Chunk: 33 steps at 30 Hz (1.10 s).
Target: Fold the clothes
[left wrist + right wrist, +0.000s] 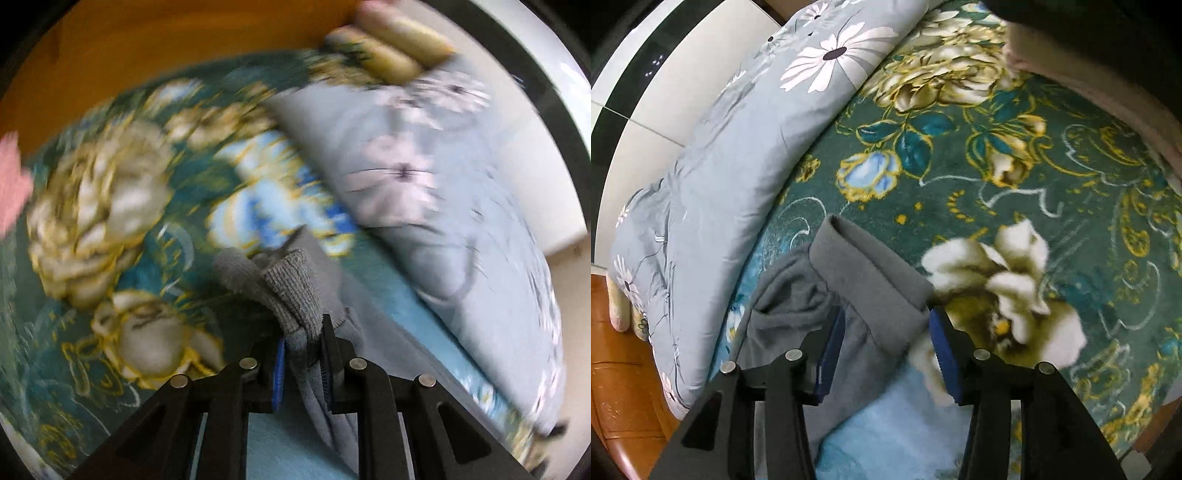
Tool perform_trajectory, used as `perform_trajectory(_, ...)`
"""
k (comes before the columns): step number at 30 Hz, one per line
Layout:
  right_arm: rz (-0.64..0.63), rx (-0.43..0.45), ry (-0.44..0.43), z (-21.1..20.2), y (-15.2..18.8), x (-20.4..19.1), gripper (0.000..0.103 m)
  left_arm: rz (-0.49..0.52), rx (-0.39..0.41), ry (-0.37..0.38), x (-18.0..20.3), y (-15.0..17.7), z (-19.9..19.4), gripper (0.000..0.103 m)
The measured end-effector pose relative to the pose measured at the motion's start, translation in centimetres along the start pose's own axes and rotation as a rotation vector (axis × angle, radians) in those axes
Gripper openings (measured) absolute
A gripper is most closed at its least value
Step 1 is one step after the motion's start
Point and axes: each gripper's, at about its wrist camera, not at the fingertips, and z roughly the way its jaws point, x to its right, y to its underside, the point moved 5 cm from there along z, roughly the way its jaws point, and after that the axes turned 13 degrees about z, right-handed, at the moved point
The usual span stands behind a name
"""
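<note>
Left claw (pixel 302 354): we see it clamped on the grey garment (pixel 295 291). The ribbed cuff sticks up between the fingers, and the rest of the cloth trails down past the mount. The left view is motion-blurred, so fine detail is poor.

Right claw (pixel 884 343): the fingers stand apart, with blue pads (pixel 942 354) either side of the garment (pixel 871 295). The folded band lies between them, but we see no pinch; the right pad sits just beside the band's edge. A looser bunch of the same grey cloth sits to the left of the left finger.

The garment lies on the bed, on a green floral blanket (pixel 1015 177). Its near end rests on a pale blue patch (pixel 897 424) of that blanket. In the right view the band runs diagonally up and left, ending in a rolled edge.

Beyond the garment, a grey-blue quilt (pixel 738 155) with white daisies lies bunched along the blanket's edge, touching it. The left view shows the same quilt (pixel 424 177) on the right.

Farther out, beige rolls (pixel 388 48) sit at the quilt's far end in the left view. Pink cloth (pixel 11 177) shows at that frame's left edge. Wood floor (pixel 624 387) and a pale tiled surface (pixel 676 85) show past the quilt in the right view.
</note>
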Motion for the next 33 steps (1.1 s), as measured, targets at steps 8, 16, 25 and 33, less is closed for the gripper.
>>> perform_trajectory(8, -0.022, -0.017, -0.053, -1.7, 3.9, 0.3, 0.049, 0.513, 0.127, 0.189, 18.0, 3.9, -5.8, 0.017)
perform_trajectory(16, -0.056, -0.039, -0.113, -2.2, 6.7, 0.1, 0.049, 0.862, -0.068, 0.223, 30.1, 15.5, 0.1, 0.017)
perform_trajectory(25, -0.034, -0.049, -0.141, -2.2, 6.2, 2.6, 0.049, 1.029, -0.259, 0.212, 36.0, 21.3, 2.9, 0.021)
perform_trajectory(33, 0.084, -0.089, -0.219, 0.3, 3.6, 5.0, 0.052, 0.887, -0.338, 0.427, 35.5, 21.0, 1.5, 0.054)
